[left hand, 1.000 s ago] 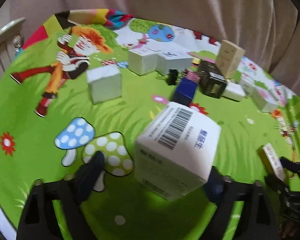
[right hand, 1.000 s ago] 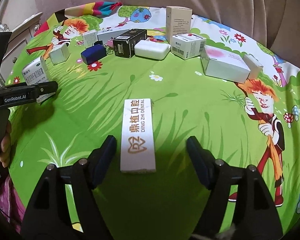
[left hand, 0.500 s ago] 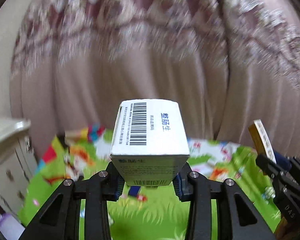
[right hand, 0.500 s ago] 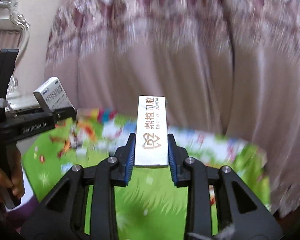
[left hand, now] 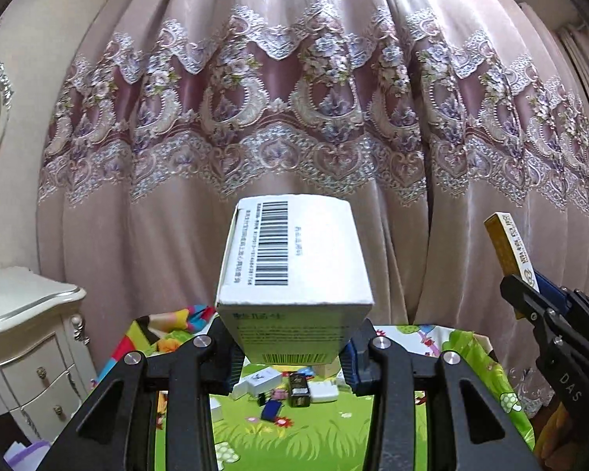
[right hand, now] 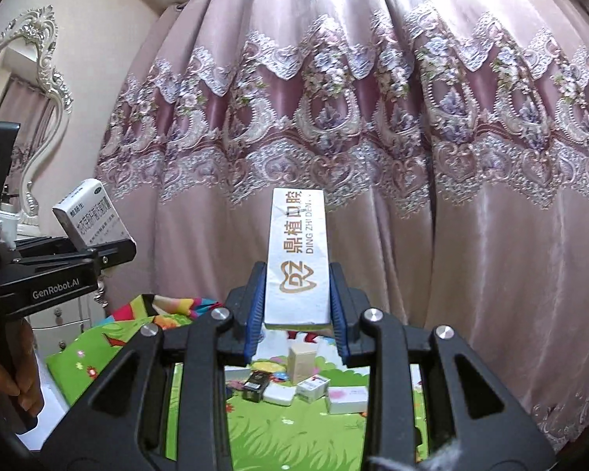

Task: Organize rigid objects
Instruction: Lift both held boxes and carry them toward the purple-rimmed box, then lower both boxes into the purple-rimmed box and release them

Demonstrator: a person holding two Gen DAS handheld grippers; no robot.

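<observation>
- Two grippers are raised level before the curtain point(left hand: 294, 117).
- Left gripper point(left hand: 290, 357) pinches a barcoded box point(left hand: 294, 259).
- Right gripper point(right hand: 298, 314) pinches a slim white box point(right hand: 298, 259).
- Other boxes point(right hand: 314, 390) lie on the mat point(right hand: 294, 431) below.

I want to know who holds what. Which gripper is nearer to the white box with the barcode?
Left. The left gripper is shut on the barcode box. The right gripper is off to its side, apart, shut on the long dental box.
</observation>
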